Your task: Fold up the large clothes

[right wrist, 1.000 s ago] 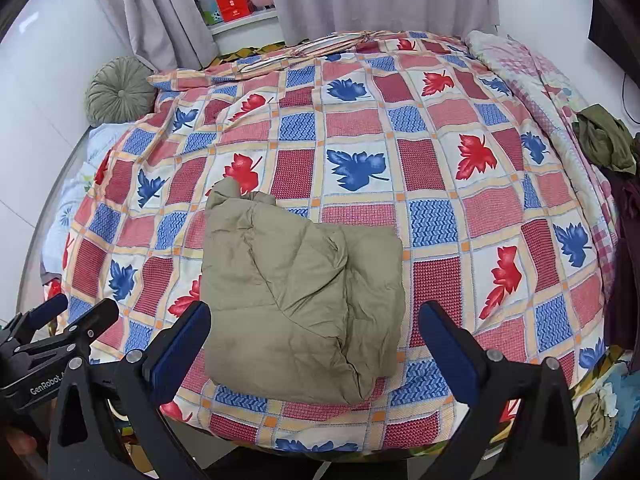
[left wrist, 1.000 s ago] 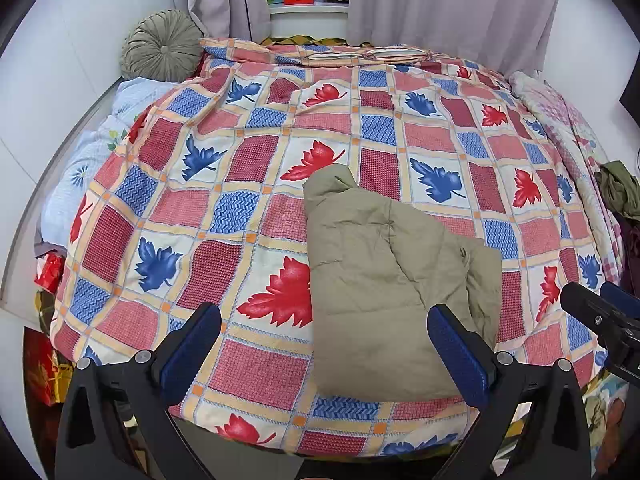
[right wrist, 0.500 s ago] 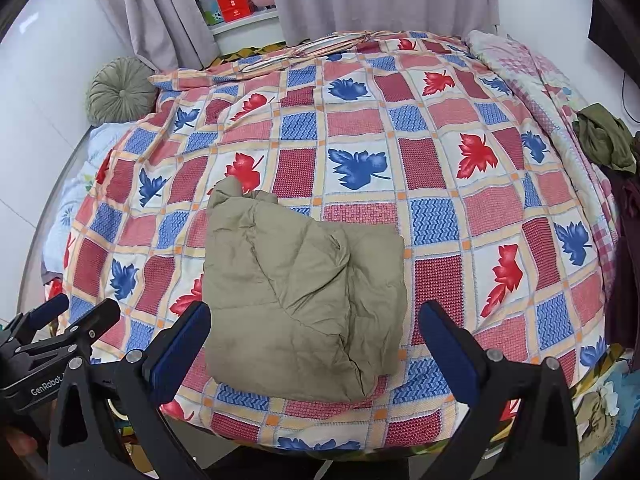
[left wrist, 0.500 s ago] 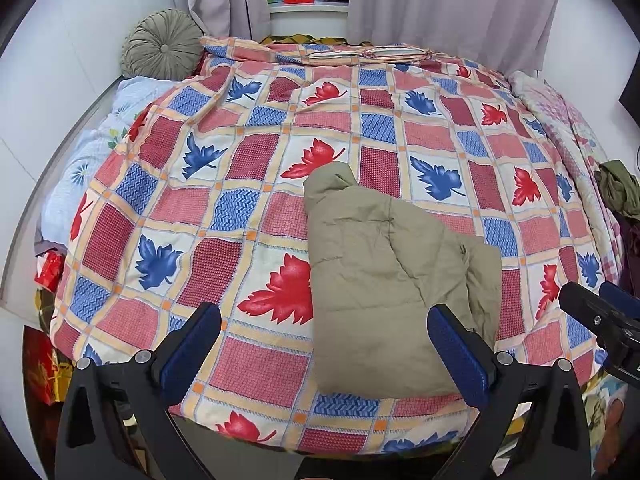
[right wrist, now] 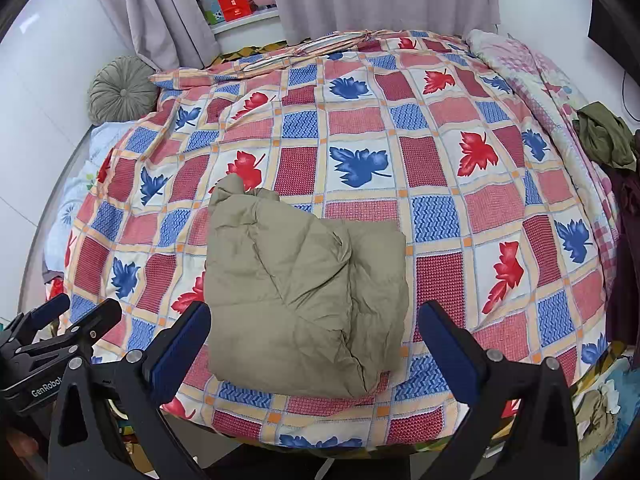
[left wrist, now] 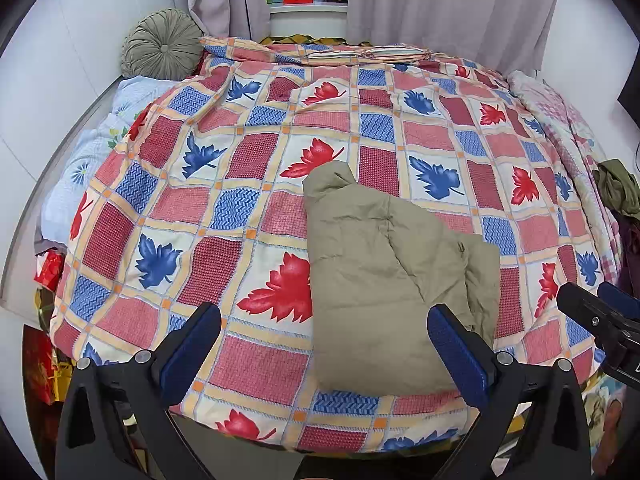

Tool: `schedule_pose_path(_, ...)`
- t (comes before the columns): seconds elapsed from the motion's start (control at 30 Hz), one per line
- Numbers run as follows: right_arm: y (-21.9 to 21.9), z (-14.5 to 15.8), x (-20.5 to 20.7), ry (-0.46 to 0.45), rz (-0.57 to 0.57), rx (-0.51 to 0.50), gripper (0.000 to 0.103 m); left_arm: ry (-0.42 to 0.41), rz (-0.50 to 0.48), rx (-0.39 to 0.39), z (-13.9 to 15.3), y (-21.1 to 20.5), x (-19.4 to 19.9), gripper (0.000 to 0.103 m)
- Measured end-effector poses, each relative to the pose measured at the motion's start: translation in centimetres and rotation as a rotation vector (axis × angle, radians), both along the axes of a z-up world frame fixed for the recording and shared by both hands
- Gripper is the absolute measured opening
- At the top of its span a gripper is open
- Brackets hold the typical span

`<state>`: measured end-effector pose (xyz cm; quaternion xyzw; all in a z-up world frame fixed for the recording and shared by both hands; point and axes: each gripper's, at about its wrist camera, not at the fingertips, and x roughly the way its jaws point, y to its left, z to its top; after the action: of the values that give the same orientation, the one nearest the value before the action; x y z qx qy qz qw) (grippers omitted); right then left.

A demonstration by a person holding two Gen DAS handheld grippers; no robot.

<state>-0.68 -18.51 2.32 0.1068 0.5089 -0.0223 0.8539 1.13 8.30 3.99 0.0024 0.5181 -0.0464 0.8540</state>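
**Folded jacket lies on the bed, both grippers clear**

The khaki padded jacket (right wrist: 304, 300) lies in a compact, roughly square bundle near the foot edge of the bed (right wrist: 440, 216), on its leaf-patterned quilt. One puckered corner sticks out at the far left. The fold looks essentially finished. The left gripper (left wrist: 324, 344) and right gripper (right wrist: 314, 342) hover above the near edge, jaws wide and empty. Next would likely be tucking that corner, or fetching the olive garment (right wrist: 604, 140) at the bed's right edge.

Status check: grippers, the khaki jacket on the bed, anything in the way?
Left gripper and right gripper: jaws open, empty, held short of the bed. Khaki jacket lies folded on the leaf-print quilt. Nothing in the way.
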Motion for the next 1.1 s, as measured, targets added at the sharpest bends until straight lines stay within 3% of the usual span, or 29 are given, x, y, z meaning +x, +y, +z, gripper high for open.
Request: schedule_pose_path(1.1, 0.0, 0.0, 0.0, 0.003, 0.003, 0.001, 0.103, -0.006, 0.019, 0.004, -0.4, 1.1, -0.7, 0.103)
